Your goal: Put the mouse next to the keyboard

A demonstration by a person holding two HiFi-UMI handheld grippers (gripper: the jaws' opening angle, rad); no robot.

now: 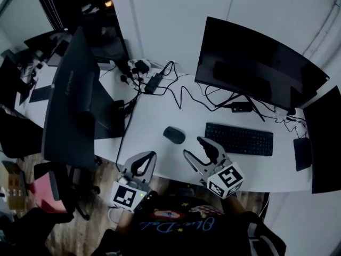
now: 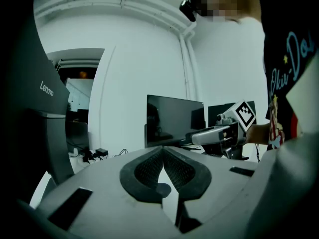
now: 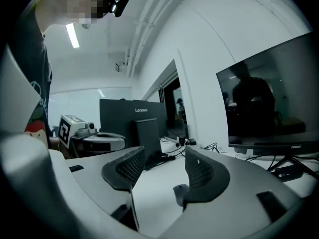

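Your right gripper (image 1: 194, 148) has its jaws well apart with nothing between them. It hovers over the white worktop (image 1: 154, 122), close to the mouse (image 1: 173, 135) but not touching it. In the right gripper view the mouse shows low beside one jaw. The mouse lies on the worktop left of the keyboard (image 1: 240, 139), a clear gap between them. Your left gripper (image 2: 163, 151) is closed tip to tip and empty, at the worktop's near edge.
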